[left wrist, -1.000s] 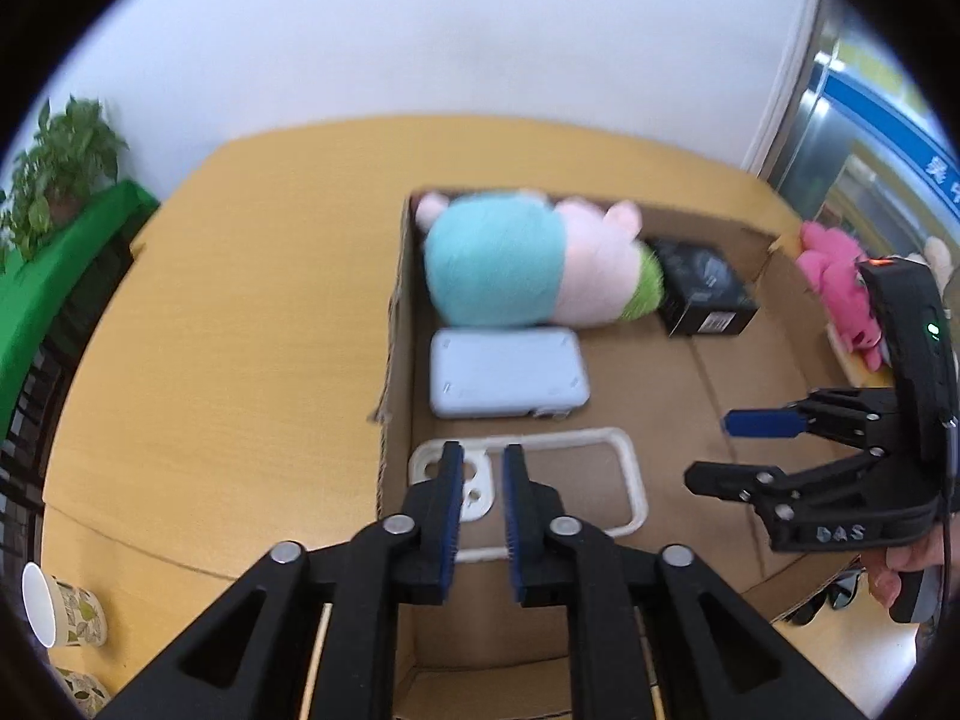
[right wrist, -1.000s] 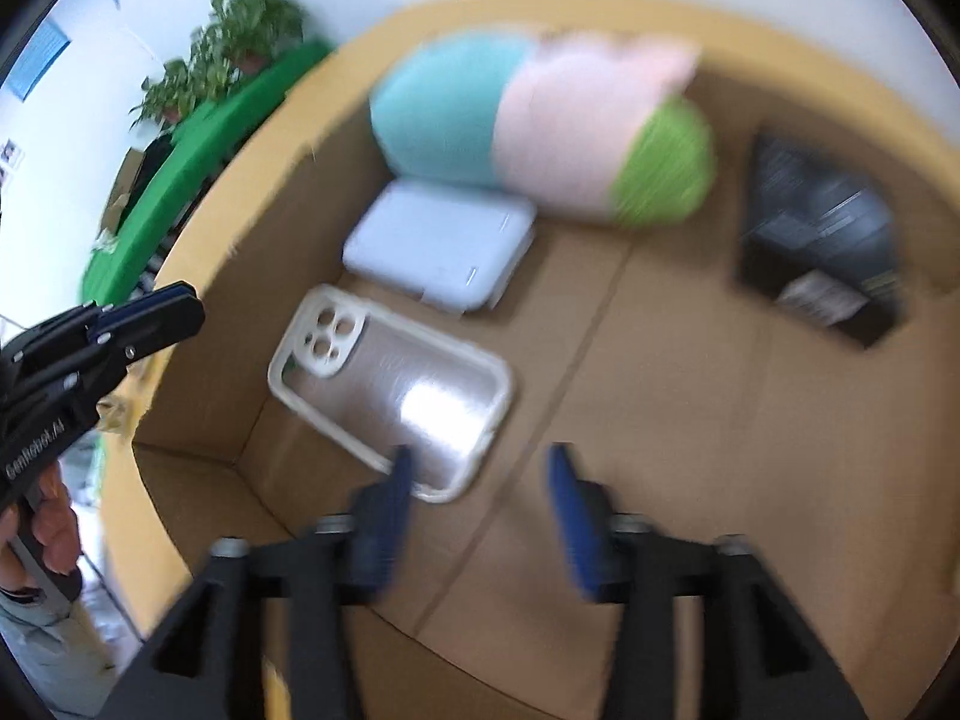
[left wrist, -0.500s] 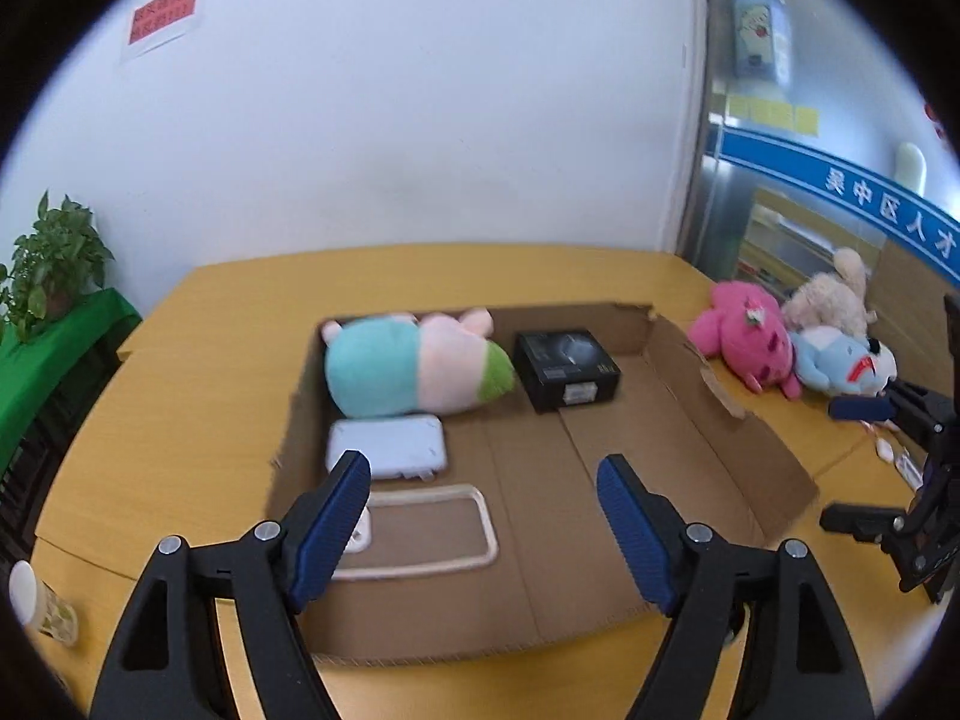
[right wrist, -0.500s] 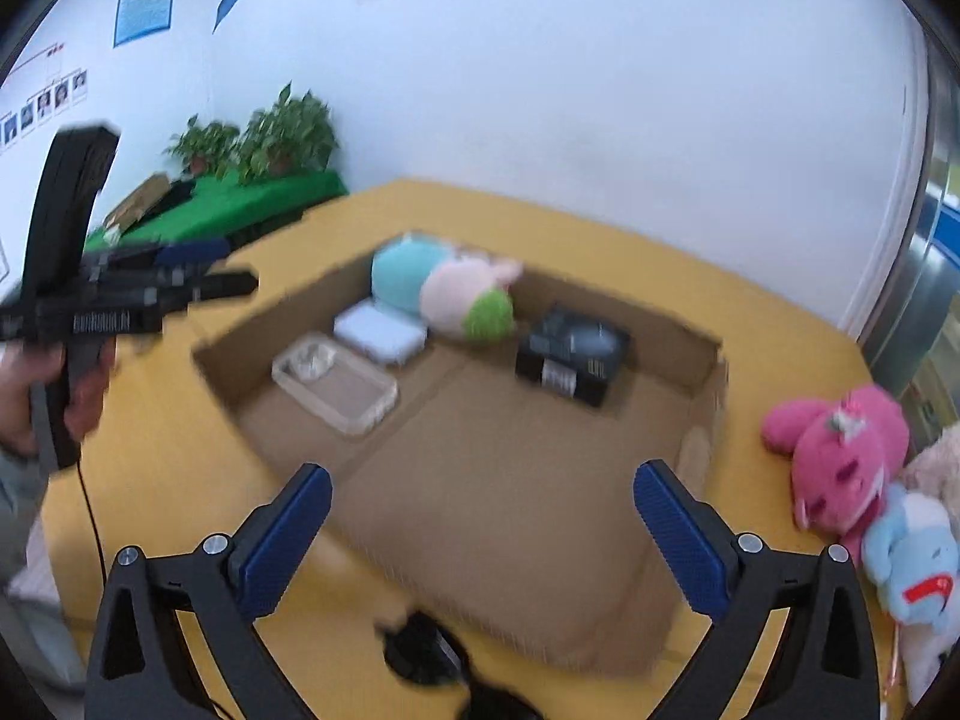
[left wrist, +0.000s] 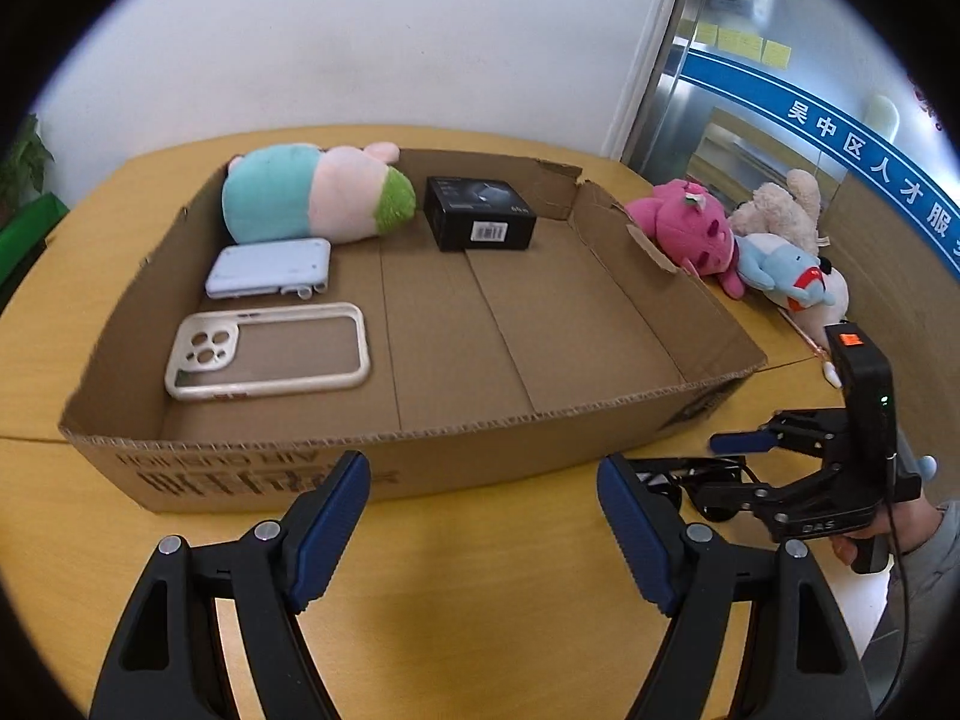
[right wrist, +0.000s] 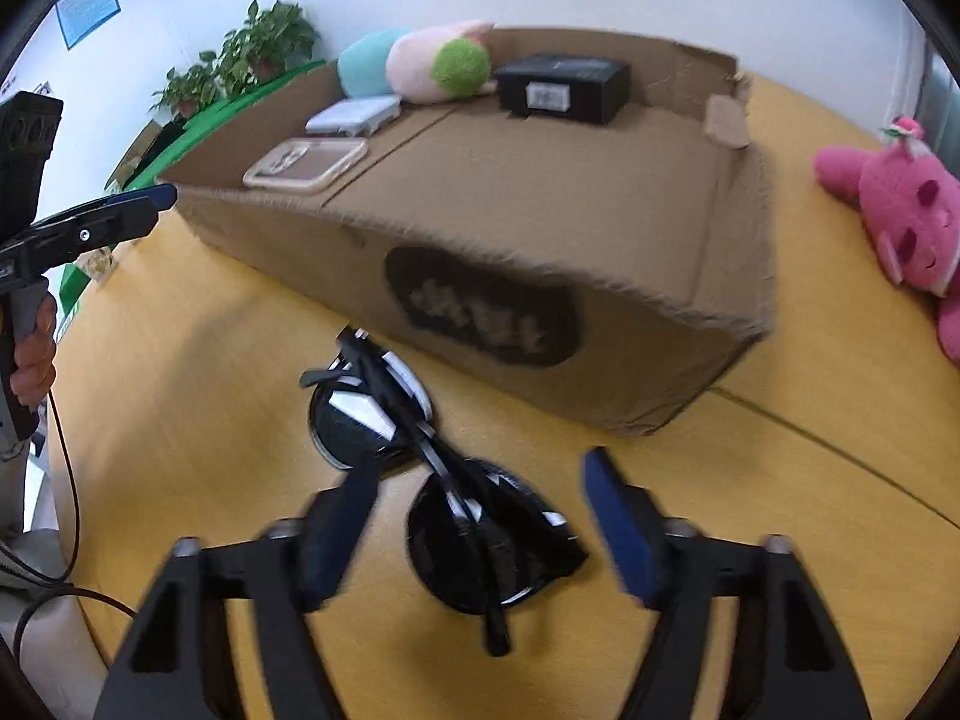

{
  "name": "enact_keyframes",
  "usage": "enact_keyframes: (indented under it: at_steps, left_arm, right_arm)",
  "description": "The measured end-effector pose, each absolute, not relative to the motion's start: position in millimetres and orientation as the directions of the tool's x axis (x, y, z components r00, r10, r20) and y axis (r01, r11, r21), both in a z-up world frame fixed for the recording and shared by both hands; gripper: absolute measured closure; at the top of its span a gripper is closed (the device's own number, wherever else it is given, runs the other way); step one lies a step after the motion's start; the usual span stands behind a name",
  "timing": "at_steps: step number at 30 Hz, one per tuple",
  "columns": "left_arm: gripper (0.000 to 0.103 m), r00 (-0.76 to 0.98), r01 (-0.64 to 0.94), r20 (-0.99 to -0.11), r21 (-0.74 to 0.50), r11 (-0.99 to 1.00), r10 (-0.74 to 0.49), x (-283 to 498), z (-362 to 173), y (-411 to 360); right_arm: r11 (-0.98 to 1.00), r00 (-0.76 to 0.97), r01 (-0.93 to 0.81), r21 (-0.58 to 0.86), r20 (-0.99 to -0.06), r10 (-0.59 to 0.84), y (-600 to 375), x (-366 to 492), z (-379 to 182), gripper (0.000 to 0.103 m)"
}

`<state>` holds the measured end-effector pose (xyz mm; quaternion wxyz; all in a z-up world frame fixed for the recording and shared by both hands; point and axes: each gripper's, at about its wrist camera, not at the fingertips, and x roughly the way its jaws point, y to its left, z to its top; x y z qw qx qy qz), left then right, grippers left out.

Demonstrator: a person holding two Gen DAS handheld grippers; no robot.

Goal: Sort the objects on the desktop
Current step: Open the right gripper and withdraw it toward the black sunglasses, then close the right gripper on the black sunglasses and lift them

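Black sunglasses (right wrist: 462,504) lie folded on the yellow table, just in front of the cardboard box (right wrist: 540,276). My right gripper (right wrist: 480,486) hangs over them; its jaws are closing with the glasses between them, and the pads are clear of the frame. My left gripper (left wrist: 480,480) stands open and empty above the table before the box's near wall (left wrist: 420,432). In the box lie a white phone case (left wrist: 204,348), a pale blue flat device (left wrist: 270,267), a teal-pink-green plush (left wrist: 306,198) and a small black carton (left wrist: 477,210).
A pink plush (left wrist: 690,228), a beige plush (left wrist: 780,207) and a blue plush (left wrist: 780,270) lie on the table to the right of the box. A person's hand holds each gripper's handle. Potted plants (right wrist: 240,60) stand beyond the table at the far left.
Both grippers drew back out of the box to the table in front of it. The left jaws went from nearly shut to wide. The right jaws opened wide, then narrowed over the sunglasses.
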<state>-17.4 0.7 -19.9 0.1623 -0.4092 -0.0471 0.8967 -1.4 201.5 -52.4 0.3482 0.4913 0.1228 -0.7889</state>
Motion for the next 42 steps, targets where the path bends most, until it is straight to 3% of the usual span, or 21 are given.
enact_keyframes:
  at_steps: [2,7,13,17,19,21,26,28,36,42]
  left_arm:
    - [0.025,-0.601,-0.251,-0.723,-0.236,-0.939,0.342,-15.1,-23.1,0.1]
    - [0.025,-0.552,-0.272,-0.719,-0.323,-0.906,0.422,-14.6,-31.0,4.1]
    - [0.028,-0.395,-0.332,-0.684,-0.517,-0.789,0.613,-22.0,-50.4,24.0]
    - [0.037,-0.294,-0.379,-0.648,-0.596,-0.708,0.703,-23.6,-63.5,47.4]
    - [0.049,-0.252,-0.381,-0.639,-0.625,-0.681,0.727,-25.2,-70.6,57.8]
    - [0.055,-0.206,-0.383,-0.629,-0.653,-0.653,0.75,-27.8,-78.2,68.3]
    - [0.068,-0.154,-0.369,-0.63,-0.678,-0.636,0.761,-34.4,-92.3,83.2]
    - [0.087,-0.138,-0.343,-0.64,-0.685,-0.643,0.756,-36.9,-99.6,84.1]
    - [0.089,-0.172,-0.358,-0.639,-0.668,-0.652,0.749,-29.0,-90.2,74.8]
    - [0.089,-0.253,-0.395,-0.641,-0.615,-0.682,0.724,-16.9,-52.4,67.8]
  right_arm:
    - [-0.743,-0.261,0.652,0.15,-0.876,-0.405,195.7,5.3,-56.6,0.06]
    - [-0.768,-0.252,0.608,0.203,-0.868,-0.429,183.8,36.5,-57.4,0.06]
    - [-0.789,-0.24,0.524,0.321,-0.833,-0.499,177.2,59.4,-52.3,0.059]
    - [-0.786,-0.256,0.506,0.355,-0.808,-0.53,181.1,68.0,-40.5,0.059]
    - [-0.798,-0.257,0.485,0.357,-0.815,-0.52,184.9,67.3,-43.3,0.059]
    - [-0.799,-0.226,0.455,0.393,-0.817,-0.53,189.1,65.7,-54.0,0.063]
    - [-0.786,-0.223,0.455,0.418,-0.801,-0.555,186.8,72.4,-58.1,0.08]
    - [-0.784,-0.223,0.451,0.426,-0.797,-0.561,185.0,73.0,-58.5,0.085]
    - [-0.78,-0.249,0.462,0.422,-0.783,-0.57,178.2,83.1,-55.7,0.089]
    - [-0.759,-0.292,0.505,0.412,-0.746,-0.599,171.0,95.2,-27.5,0.09]
